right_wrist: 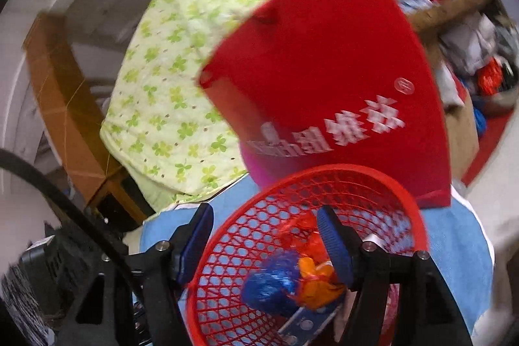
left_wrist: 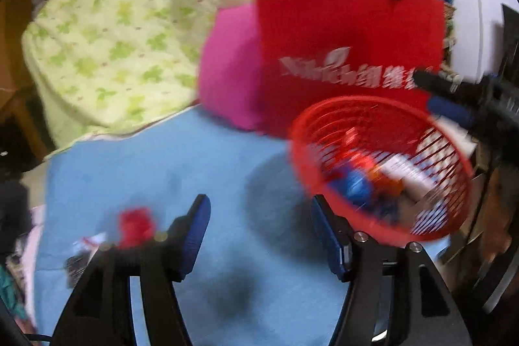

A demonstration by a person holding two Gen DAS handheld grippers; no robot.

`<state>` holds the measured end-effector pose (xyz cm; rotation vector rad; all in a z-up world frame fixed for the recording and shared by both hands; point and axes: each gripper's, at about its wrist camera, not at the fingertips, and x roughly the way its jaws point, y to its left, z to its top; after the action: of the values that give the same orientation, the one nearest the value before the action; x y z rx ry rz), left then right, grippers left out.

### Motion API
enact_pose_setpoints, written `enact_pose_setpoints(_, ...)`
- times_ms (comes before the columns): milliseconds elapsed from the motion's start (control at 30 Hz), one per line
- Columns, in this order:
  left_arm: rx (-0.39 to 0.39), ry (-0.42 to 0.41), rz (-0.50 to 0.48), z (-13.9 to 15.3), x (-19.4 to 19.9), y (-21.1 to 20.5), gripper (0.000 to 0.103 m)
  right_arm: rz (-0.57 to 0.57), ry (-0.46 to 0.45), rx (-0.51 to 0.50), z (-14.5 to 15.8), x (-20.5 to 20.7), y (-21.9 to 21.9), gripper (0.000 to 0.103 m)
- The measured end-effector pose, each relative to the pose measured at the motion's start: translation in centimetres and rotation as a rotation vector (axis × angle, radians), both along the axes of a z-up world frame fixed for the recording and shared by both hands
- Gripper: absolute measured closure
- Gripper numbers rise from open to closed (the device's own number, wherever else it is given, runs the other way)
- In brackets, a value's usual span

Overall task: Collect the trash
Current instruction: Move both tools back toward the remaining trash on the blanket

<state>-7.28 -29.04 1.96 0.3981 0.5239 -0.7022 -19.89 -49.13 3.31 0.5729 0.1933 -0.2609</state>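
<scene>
Both claws gape; right claw [right_wrist: 266, 235] straddles basket [right_wrist: 324, 180] rim.

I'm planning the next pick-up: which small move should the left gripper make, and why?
Probably swing the left gripper left toward the crumpled red wrapper on the blue cloth. Its jaws stand open with nothing between them, the wrapper lies loose beside the left finger, and the red mesh plastic basket already holds other trash.
</scene>
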Motion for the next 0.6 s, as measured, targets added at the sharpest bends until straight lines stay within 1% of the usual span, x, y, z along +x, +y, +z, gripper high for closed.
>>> enact_pose_setpoints(33, 0.005, -0.006, 0.017, -0.1, 0.3, 0.9, 0.038, 0.014, -0.008, -0.045, 0.5, 0.4, 1.2, 0.032)
enact_pose_setpoints(167, 0.016, -0.018, 0.146, -0.9, 1.7, 7.4, 0.037, 0.069, -0.067, -0.181, 2.1, 1.2, 5.5, 0.033)
enact_pose_setpoints(233, 0.014, -0.009, 0.208, -1.4, 2.7, 10.5, 0.037, 0.116, -0.101, -0.229, 2.7, 2.0, 7.9, 0.033)
enact_pose_setpoints(333, -0.001, 0.013, 0.307, -2.1, 4.7, 15.0, 0.037, 0.183, -0.112, -0.269, 3.0, 3.6, 10.8, 0.033)
enact_pose_setpoints(433, -0.023, 0.025, 0.395, -2.8, 6.2, 18.8, 0.037, 0.239, -0.077, -0.297, 2.7, 5.7, 13.7, 0.033)
enact_pose_setpoints(500, -0.038, 0.042, 0.431, -3.5, 6.9, 20.9, 0.037, 0.277, -0.04, -0.312, 2.3, 7.2, 15.5, 0.033)
enact_pose_setpoints(600, -0.053, 0.063, 0.458, -4.7, 7.5, 22.6, 0.037, 0.318, 0.036, -0.334, 1.4, 9.6, 18.1, 0.033)
